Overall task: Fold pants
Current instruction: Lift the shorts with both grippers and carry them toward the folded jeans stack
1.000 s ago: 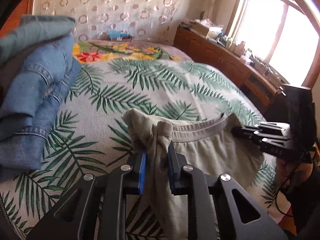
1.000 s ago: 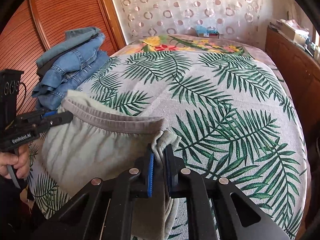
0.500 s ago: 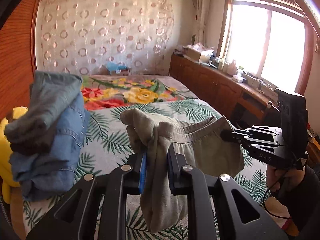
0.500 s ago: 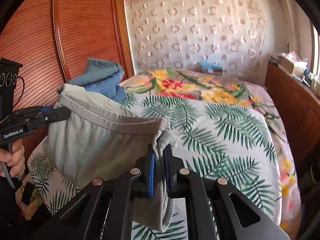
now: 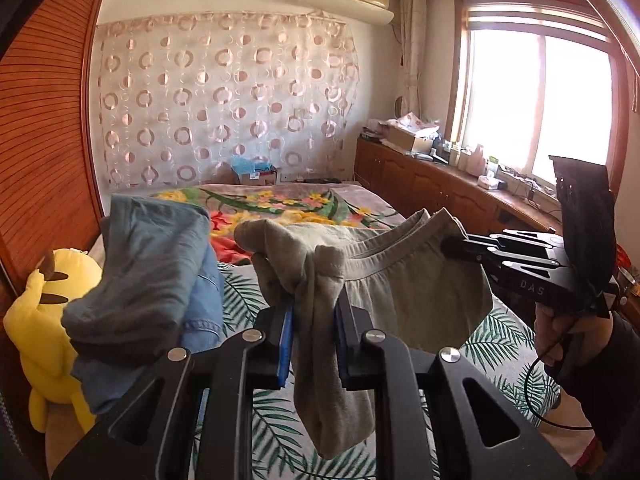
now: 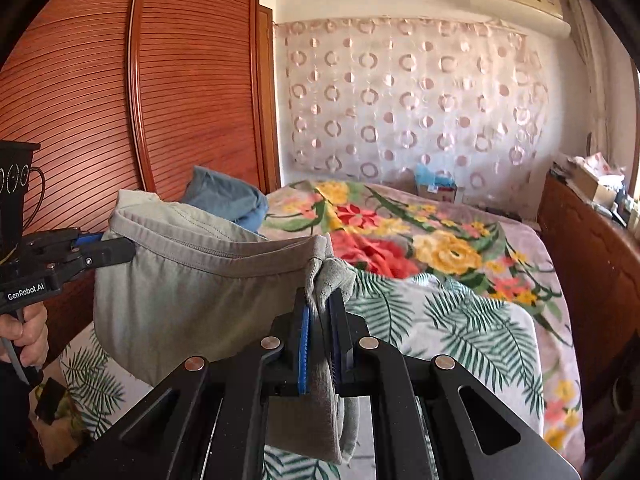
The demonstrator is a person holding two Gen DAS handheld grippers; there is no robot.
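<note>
Clearly the grey-green pants (image 5: 400, 288) hang in the air at the centre of both views, waistband stretched between 2 grippers: the left gripper (image 5: 314, 344) is clamped on a bunched end, the right gripper (image 6: 320, 344) pinches the other end (cloth fills the gap between each pair of pads). Below lies the palm-leaf bedspread (image 6: 460, 320); a denim pile (image 5: 160, 264) sits at the left of the left view. Judging by this, the lift-and-spread step is in hand; next calls for lowering the pants flat onto the bedspread, waistband taut.
</note>
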